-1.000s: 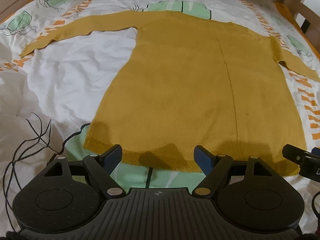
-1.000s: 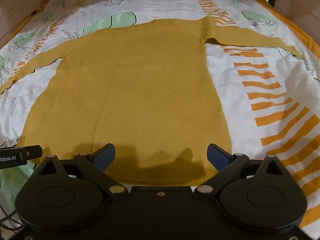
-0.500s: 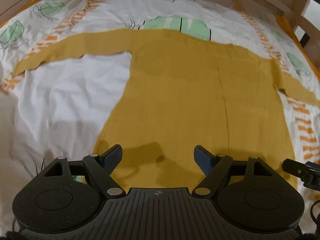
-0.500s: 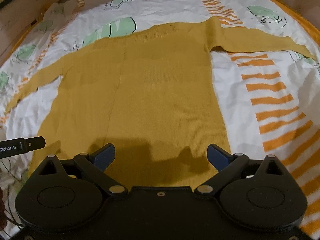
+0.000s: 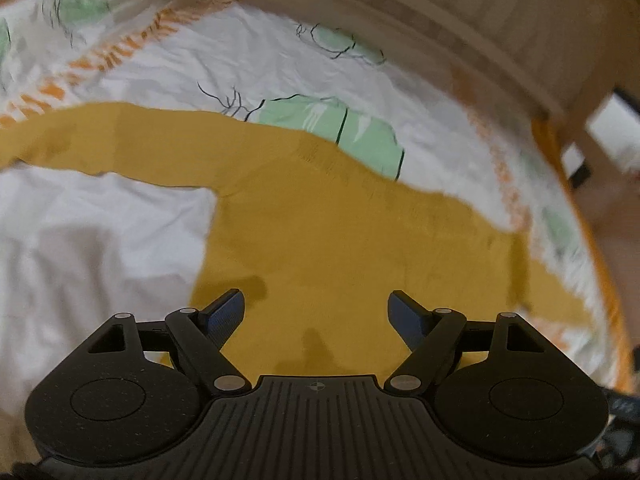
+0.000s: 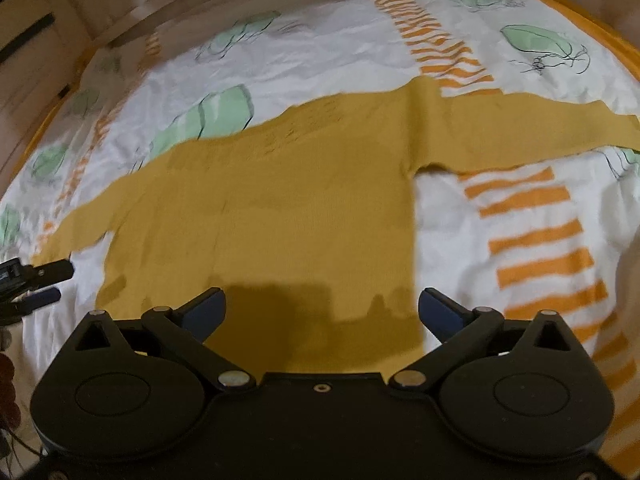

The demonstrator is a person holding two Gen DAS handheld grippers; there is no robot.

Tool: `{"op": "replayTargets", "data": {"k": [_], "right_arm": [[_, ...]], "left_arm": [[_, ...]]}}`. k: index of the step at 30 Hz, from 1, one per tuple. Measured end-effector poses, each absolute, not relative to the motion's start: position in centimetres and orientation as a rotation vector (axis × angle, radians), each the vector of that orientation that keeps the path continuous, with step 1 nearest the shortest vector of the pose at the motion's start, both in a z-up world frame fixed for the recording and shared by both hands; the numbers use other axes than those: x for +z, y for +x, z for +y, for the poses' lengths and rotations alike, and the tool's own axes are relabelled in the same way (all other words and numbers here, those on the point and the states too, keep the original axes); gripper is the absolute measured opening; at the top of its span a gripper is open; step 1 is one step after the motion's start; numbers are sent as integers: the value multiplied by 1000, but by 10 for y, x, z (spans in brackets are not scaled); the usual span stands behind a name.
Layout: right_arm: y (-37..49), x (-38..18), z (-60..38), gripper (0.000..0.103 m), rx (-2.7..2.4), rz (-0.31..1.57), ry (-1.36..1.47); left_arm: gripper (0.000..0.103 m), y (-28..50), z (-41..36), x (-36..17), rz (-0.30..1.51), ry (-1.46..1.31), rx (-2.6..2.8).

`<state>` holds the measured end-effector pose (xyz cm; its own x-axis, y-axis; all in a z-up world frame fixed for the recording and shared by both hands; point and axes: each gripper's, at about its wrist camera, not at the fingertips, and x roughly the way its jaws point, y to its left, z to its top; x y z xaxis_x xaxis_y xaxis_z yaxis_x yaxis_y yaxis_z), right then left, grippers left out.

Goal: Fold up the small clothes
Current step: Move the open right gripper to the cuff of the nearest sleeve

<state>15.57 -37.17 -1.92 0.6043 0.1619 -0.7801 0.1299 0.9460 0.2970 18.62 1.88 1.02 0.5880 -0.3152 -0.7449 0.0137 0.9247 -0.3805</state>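
**Both grippers wide open over a sweater spread flat on the bed**

A mustard-yellow sweater (image 5: 340, 240) lies flat on a bed sheet (image 5: 100, 220), its body smooth and both sleeves stretched out sideways from the shoulders. The sheet is white with green leaf shapes and orange stripes. One leaf shape (image 5: 332, 120) sits just beyond the sweater's neckline, partly covered by it. A wooden bed frame (image 5: 460, 20) curves along the far side of the sheet, past the sweater.

The left gripper (image 5: 318, 312) hangs over the sweater's body, nearer its left side edge, with its fingers (image 5: 224, 312) spread far apart and nothing between them. Its view is blurred.

The right gripper (image 6: 322, 312) hangs over the sweater (image 6: 280, 220) near its right side edge. Its fingers (image 6: 440, 312) are likewise spread far apart and grip nothing; the right fingertip lies just past the sweater's edge, over the sheet (image 6: 520, 220). The right sleeve (image 6: 520, 136) runs out across the orange stripes. In this view the left gripper's fingers (image 6: 44, 296) show at the far left, beside the sweater's left side. Whether either gripper touches the fabric cannot be told.
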Motion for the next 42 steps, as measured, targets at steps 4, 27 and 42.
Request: {"op": "replayTargets", "data": {"k": [4,27,42], "right_arm": [[179,-22,-395,103,-14,908,373],[246,-15,-566,99,-313,796,348],[249,-40,-678,70,-584,808,440]], "left_arm": [[78,216,18,2,939,-333,-173],[78,276,-57,-25,865,11,-419],[78,286,-69,-37,866,11,-426]]}}
